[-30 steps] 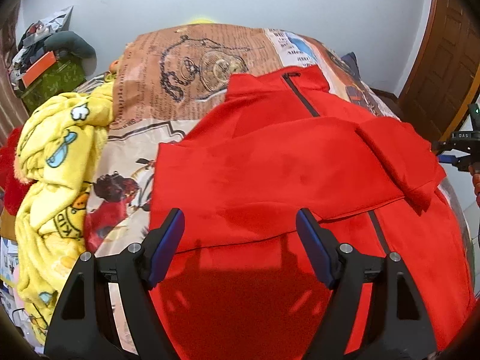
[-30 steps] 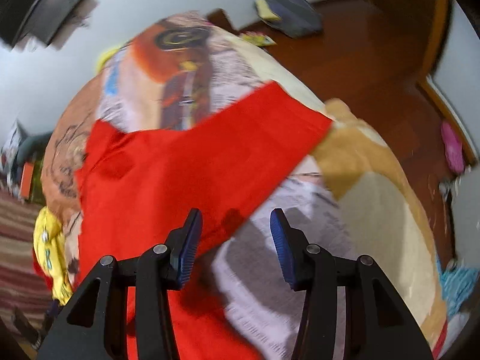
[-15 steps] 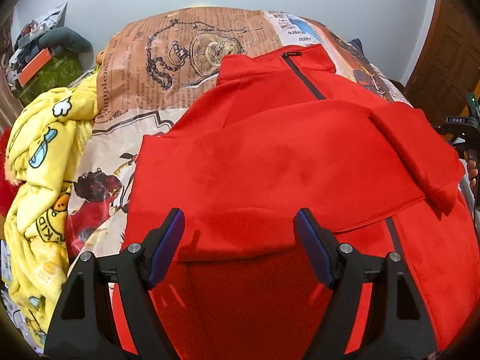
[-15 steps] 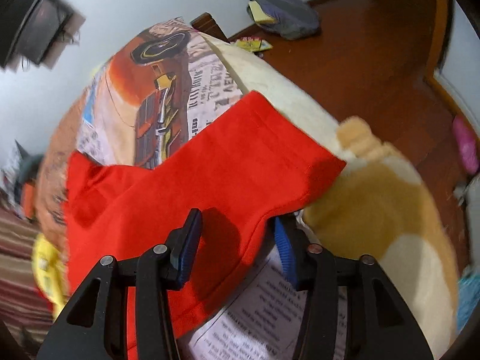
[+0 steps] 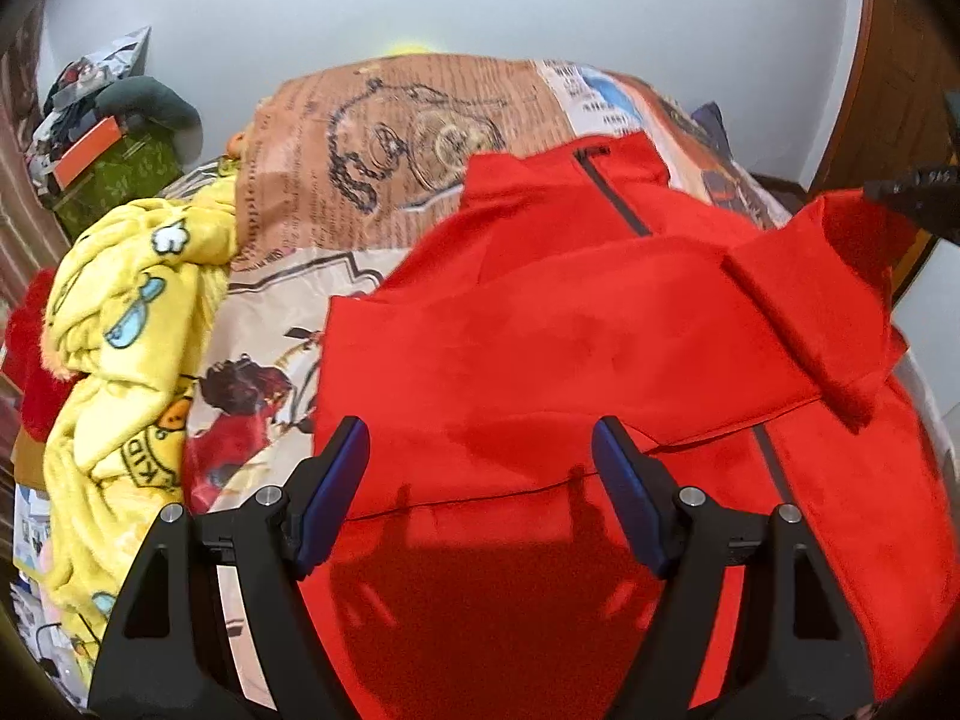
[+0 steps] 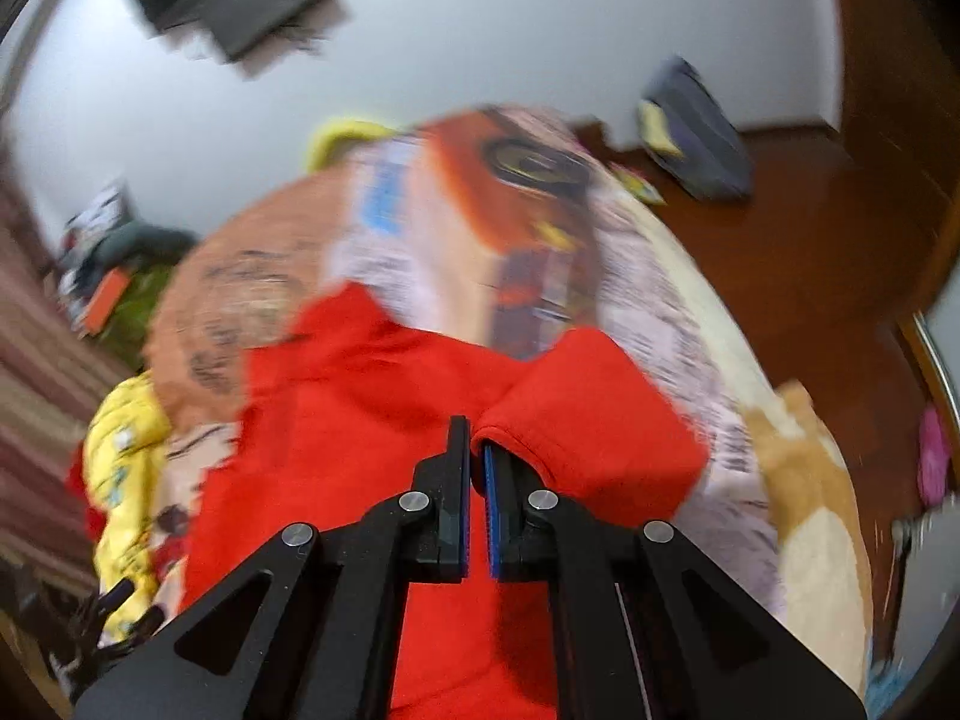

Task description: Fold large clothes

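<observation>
A large red zip jacket [image 5: 570, 330] lies spread on the bed, one sleeve folded across its chest. My left gripper [image 5: 480, 474] is open and empty, hovering above the jacket's lower front. My right gripper [image 6: 477, 450] is shut on the cuff end of the red sleeve [image 6: 588, 414] and holds it lifted above the jacket body [image 6: 360, 420]. In the left wrist view the right gripper [image 5: 918, 195] shows at the far right edge with the raised sleeve [image 5: 840, 276] hanging from it.
A printed newspaper-pattern bedsheet [image 5: 408, 120] covers the bed. A yellow cartoon blanket [image 5: 126, 324] is bunched at the left edge. A cluttered green box [image 5: 114, 174] stands at the back left. A wooden floor [image 6: 810, 228] with a dark bag [image 6: 696, 132] lies to the right of the bed.
My right gripper has closed on the sleeve end and lifted it inward over the jacket. My left gripper pulled back a little and stays open.
</observation>
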Demonstrator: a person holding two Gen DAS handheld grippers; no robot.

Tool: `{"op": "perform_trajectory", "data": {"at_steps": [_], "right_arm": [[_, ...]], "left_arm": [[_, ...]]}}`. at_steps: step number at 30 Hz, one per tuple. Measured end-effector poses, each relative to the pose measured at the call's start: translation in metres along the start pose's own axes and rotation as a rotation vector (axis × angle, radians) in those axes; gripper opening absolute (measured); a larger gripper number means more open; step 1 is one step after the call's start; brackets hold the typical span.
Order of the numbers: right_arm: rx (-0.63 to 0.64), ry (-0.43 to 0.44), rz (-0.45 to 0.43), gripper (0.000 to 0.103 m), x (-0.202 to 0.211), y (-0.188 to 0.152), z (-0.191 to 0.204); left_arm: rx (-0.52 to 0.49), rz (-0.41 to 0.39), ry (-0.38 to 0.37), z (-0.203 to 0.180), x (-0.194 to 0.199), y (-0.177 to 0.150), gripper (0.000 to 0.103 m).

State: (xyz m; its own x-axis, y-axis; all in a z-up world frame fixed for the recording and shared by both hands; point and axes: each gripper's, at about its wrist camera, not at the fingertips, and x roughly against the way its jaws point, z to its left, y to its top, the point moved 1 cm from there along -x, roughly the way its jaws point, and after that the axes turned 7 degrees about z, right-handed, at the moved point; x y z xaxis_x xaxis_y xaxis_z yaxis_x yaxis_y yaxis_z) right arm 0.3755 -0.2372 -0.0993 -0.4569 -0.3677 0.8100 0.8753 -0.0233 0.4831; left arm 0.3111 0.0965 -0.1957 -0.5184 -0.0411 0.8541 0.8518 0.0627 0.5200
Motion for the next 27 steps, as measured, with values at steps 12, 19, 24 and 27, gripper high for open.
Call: {"op": "perform_trajectory", "data": {"at_steps": [12,19,24,27], "right_arm": [[0.207,0.199,0.121,0.004,-0.032,-0.053,0.183],[0.270,0.240,0.345,0.004,-0.112,-0.128,0.248],[0.340,0.202,0.436,0.008,-0.135,-0.165,0.269],[0.418,0.170,0.482,0.008,-0.133,-0.176,0.277]], "left_arm": [[0.053,-0.067,-0.015,0.049,0.055,-0.025,0.076],[0.112,-0.014,0.011,0.091,0.055,-0.060,0.076],[0.164,0.045,0.004,0.109,0.043,-0.081,0.076],[0.171,0.062,0.006,0.110,0.038,-0.090,0.076]]}}
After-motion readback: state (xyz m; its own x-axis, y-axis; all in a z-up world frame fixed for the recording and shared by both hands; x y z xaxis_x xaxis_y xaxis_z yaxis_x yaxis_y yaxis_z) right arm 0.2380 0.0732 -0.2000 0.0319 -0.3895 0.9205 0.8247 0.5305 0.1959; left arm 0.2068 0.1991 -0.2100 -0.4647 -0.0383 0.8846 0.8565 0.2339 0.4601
